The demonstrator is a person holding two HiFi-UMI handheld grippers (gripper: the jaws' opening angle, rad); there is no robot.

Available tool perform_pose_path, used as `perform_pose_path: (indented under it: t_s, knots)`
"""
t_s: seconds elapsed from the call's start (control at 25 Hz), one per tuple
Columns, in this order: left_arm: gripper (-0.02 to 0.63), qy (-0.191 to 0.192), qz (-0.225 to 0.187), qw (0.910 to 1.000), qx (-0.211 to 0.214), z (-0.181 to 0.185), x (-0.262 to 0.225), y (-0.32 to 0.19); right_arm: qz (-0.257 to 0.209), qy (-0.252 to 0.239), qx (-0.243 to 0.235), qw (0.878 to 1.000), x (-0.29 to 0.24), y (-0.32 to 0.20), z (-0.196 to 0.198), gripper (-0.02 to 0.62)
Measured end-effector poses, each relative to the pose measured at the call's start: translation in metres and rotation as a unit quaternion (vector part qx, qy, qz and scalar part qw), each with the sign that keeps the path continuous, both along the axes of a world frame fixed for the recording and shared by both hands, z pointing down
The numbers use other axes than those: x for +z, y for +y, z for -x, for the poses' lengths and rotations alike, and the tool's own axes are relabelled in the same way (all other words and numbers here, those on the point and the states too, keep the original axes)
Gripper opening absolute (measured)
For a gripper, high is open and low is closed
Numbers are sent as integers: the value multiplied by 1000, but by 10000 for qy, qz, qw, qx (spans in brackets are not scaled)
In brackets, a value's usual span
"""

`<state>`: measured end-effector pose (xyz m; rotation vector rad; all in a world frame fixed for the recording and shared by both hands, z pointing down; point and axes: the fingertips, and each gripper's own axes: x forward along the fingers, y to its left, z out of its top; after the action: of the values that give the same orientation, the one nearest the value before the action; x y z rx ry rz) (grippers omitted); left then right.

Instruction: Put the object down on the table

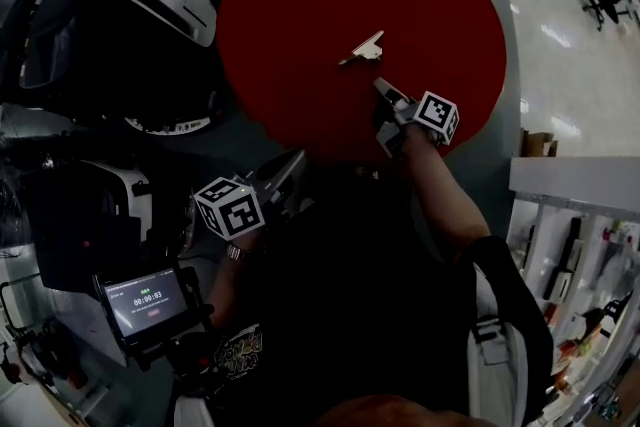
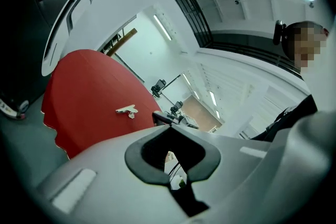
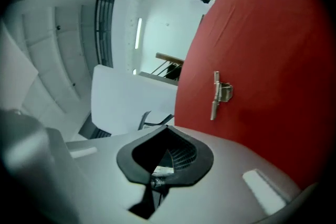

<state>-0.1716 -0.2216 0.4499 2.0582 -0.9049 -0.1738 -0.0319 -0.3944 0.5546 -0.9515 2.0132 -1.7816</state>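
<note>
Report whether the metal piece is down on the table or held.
Down: the metal piece lies on the red table, clear of the shut right gripper.

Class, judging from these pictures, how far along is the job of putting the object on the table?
Done: the metal object lies free on the red table. In hand: nothing; the right hand-held gripper is shut and empty just short of it, and the left hand-held gripper is shut, off the table. Left: apparently nothing.
</note>
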Motion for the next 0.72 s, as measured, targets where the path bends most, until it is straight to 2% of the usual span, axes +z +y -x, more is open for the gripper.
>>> perform_pose_path:
  t_s: [0.16, 0.24, 0.36, 0.52, 0.72]
  knots:
    - [18, 63, 188, 9994, 268, 3, 14, 26, -1125, -171, -357, 9929, -75, 74, 25, 2]
    - [18, 170, 301, 9985, 426, 1, 21, 36, -1516, -210, -426, 9873, -100, 110, 34, 2]
    - [18, 250, 342, 9969, 665, -8, 22, 47, -1751, -165, -540, 9829, -120, 156, 42, 2]
    - [18, 229, 213, 9957, 869, -16, 18, 51, -2045, 235, -759, 9756, -137, 194, 47, 2]
    - [17, 259, 90, 9961, 833, -21, 13, 55, -2673, 957, -1162, 9518, -166, 220, 57, 2]
